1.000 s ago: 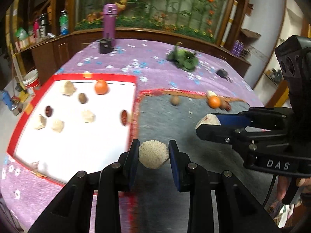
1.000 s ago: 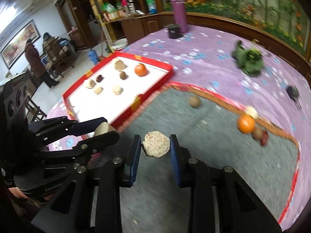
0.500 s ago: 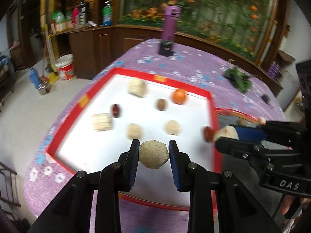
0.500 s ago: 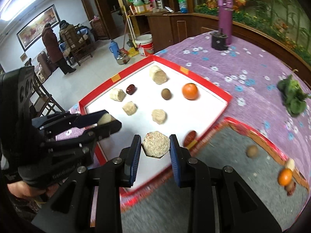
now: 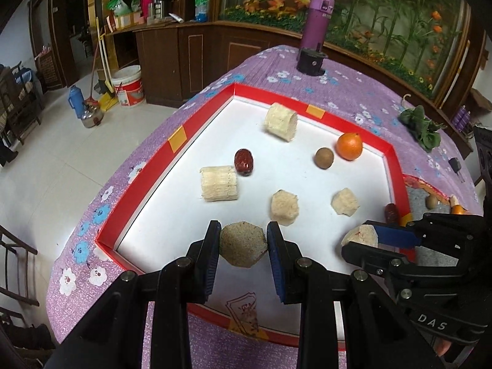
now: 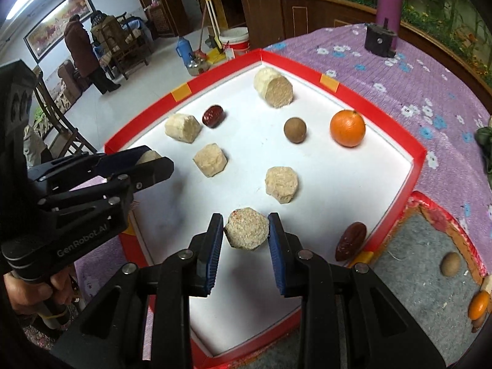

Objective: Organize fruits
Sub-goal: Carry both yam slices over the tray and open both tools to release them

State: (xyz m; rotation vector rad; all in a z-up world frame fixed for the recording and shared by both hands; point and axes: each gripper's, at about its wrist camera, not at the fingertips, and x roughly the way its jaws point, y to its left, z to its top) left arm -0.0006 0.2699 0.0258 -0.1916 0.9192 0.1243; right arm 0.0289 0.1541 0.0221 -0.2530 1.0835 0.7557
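My left gripper [image 5: 243,246] is shut on a pale cut sugarcane piece [image 5: 243,247] and holds it above the near part of the white tray with the red rim [image 5: 172,153]. My right gripper [image 6: 246,233] is shut on another sugarcane piece [image 6: 246,232], also above the tray [image 6: 418,166]. The right gripper shows in the left wrist view [image 5: 369,243], and the left gripper in the right wrist view [image 6: 150,161]. In the tray lie several sugarcane pieces [image 5: 219,183], an orange [image 5: 349,146], a brown round fruit [image 5: 324,158] and two red dates [image 5: 244,161].
A grey mat [image 6: 424,276] right of the tray bears a brown fruit [image 6: 450,263] and a small orange [image 6: 478,304]. A purple bottle [image 5: 316,21], a black cup [image 5: 311,62] and green leaves [image 5: 421,126] stand on the purple cloth. The table's left edge drops to the floor.
Both grippers have moved left from over the grey mat to over the white tray, each still holding its sugarcane piece.
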